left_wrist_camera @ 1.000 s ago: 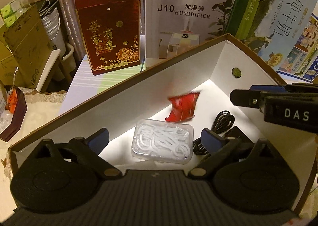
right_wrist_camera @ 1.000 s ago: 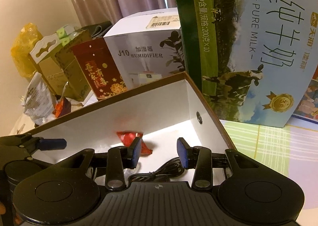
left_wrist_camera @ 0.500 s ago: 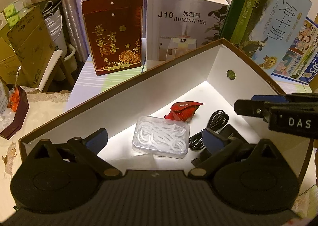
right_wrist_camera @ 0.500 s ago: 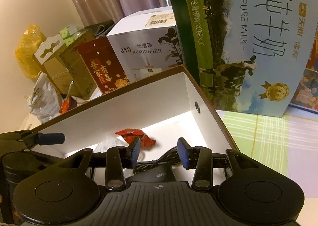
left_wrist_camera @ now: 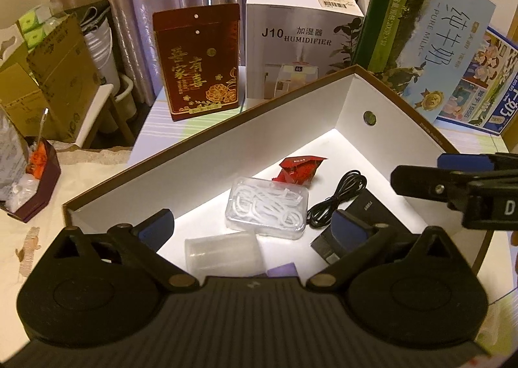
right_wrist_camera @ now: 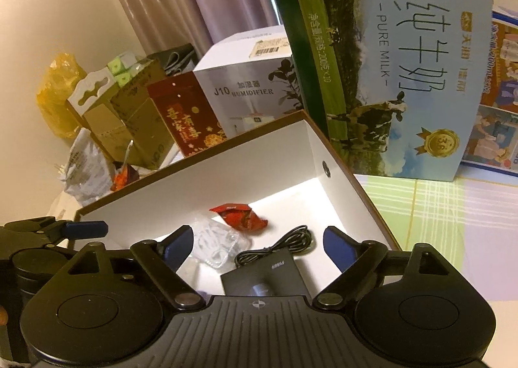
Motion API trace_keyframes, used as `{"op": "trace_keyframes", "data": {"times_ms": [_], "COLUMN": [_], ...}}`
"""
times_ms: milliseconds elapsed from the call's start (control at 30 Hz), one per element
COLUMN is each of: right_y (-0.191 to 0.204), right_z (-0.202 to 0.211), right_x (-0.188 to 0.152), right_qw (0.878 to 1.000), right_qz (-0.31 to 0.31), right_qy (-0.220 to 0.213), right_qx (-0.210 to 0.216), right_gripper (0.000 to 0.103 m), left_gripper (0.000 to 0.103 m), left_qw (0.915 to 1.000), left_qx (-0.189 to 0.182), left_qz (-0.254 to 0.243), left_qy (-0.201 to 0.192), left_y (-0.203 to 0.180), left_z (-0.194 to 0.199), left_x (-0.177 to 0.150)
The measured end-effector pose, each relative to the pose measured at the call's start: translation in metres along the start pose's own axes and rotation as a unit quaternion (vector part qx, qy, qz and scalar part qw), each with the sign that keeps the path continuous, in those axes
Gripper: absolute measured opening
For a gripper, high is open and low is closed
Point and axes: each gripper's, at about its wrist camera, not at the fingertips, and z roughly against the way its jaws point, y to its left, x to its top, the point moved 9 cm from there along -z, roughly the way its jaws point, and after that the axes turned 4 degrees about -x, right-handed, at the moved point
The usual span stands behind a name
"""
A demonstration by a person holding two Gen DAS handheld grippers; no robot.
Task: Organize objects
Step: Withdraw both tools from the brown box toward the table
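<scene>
While the left wrist view takes in the whole floor of the open white-lined box (left_wrist_camera: 200, 180), including a clear plastic cup (left_wrist_camera: 223, 253) lying on its side at the near edge, the right wrist view hides that cup behind its own tool body. Both views show the clear case of floss picks (left_wrist_camera: 267, 207), the red snack packet (left_wrist_camera: 299, 170) just beyond it, the coiled black cable (left_wrist_camera: 336, 199) to the right, and a flat black device (right_wrist_camera: 264, 274) nearest the right tool.

Standing on the striped desk (right_wrist_camera: 453, 216) behind the box are a red gift box (left_wrist_camera: 197, 60), a white humidifier carton (left_wrist_camera: 301, 44) and a tall milk carton (right_wrist_camera: 388, 70). To the far left lie cardboard boxes (left_wrist_camera: 55, 76).

Left tool (left_wrist_camera: 252, 227) hangs over the near end of the box, released and empty; its right finger covers part of the black device. Right tool (right_wrist_camera: 259, 238) also hangs released and empty. A second ago its fingers stood close together; now they are spread wide. The left view has drawn back, bringing the cup into sight.
</scene>
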Motion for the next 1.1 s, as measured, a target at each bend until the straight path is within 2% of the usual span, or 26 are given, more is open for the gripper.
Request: {"op": "trace_keyframes", "data": {"times_ms": [467,1100], "right_y": [0.010,0.011], "right_z": [0.061,0.141], "right_x": [-0.019,-0.073], "right_qw": [1.000,0.999], "right_qz": [-0.008,-0.008], "right_qy": [-0.025,-0.038], "right_qx": [0.012,0.020], "right_gripper": [0.094,0.097], "left_gripper": [0.102,0.102], "left_qw": [0.9998,0.9990], "left_qx": [-0.012,-0.026], "left_qz": [0.004,0.027], "left_qy": [-0.017,-0.025], "left_y": [-0.016,-0.059], "left_z": [0.057,0.130], "left_x": [-0.019,-0.082]}}
